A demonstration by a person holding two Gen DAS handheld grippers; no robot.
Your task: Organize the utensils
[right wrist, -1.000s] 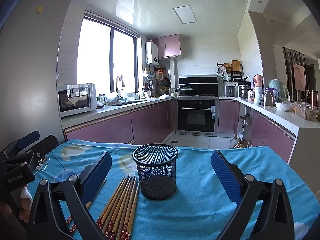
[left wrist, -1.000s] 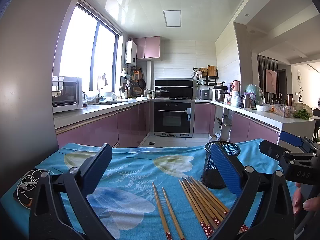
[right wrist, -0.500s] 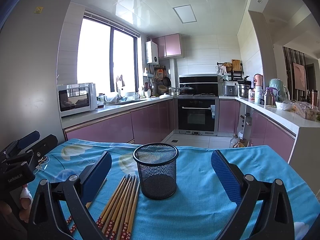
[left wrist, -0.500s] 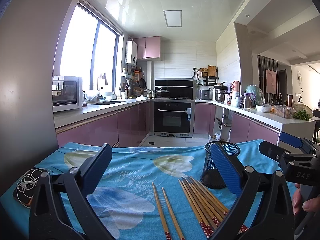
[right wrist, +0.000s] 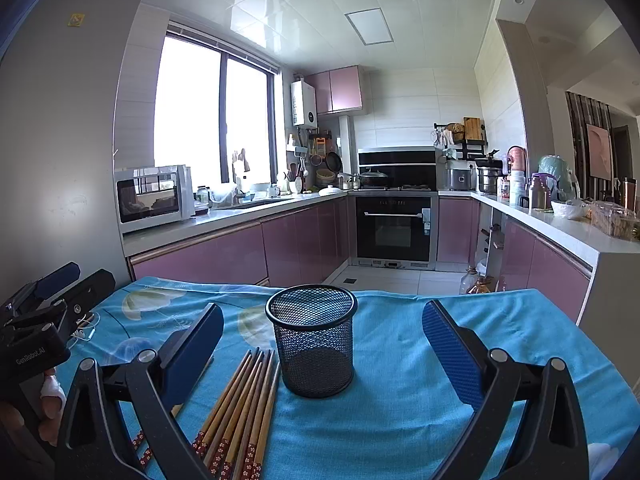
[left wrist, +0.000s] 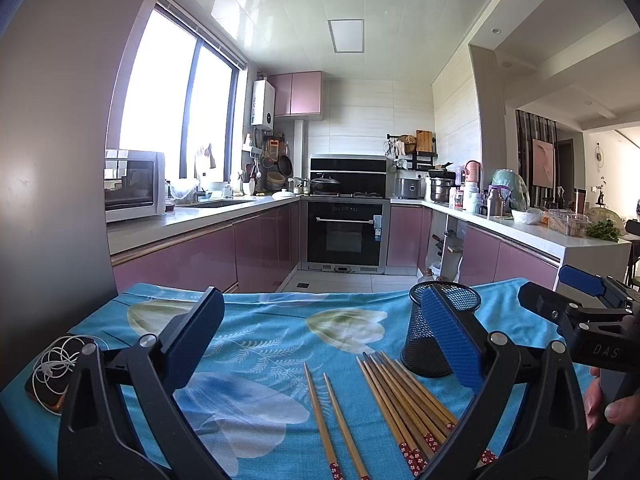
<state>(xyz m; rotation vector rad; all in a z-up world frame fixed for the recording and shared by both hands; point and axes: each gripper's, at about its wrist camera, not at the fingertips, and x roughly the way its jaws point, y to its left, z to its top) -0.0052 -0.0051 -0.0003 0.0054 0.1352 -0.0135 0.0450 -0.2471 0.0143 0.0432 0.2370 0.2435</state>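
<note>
Pink-fronted kitchen behind, blue flowered cloth over the desk (left wrist: 280, 328) in front.

From the left wrist: left gripper (left wrist: 320, 344) spread wide, nothing between its blue pads. Below it, a loose pair of chopsticks (left wrist: 332, 424) lying apart from the bundle of chopsticks (left wrist: 404, 396), the bundle just beside the mesh cup (left wrist: 432, 332) and reaching nearly to its base. Long axes running away from the camera, slightly fanned; patterned red ends nearest the camera, plain tips toward the cup. At far right, the right gripper (left wrist: 576, 304) held by a hand (left wrist: 612, 404). Earphones on a phone (left wrist: 52, 368) at the left edge.

From the right wrist: right gripper (right wrist: 324, 348) likewise wide open and empty, mesh cup upright and centred ahead of it, bundle left of the cup, tips close to its foot.

Judged: light, stiff, smooth wooden sticks, prone to rolling and to slipping through pads. Best pinched across the shaft near mid-length or toward the red end, then tipped upright for dropping into the cup. Cup itself light, easily knocked over.
</note>
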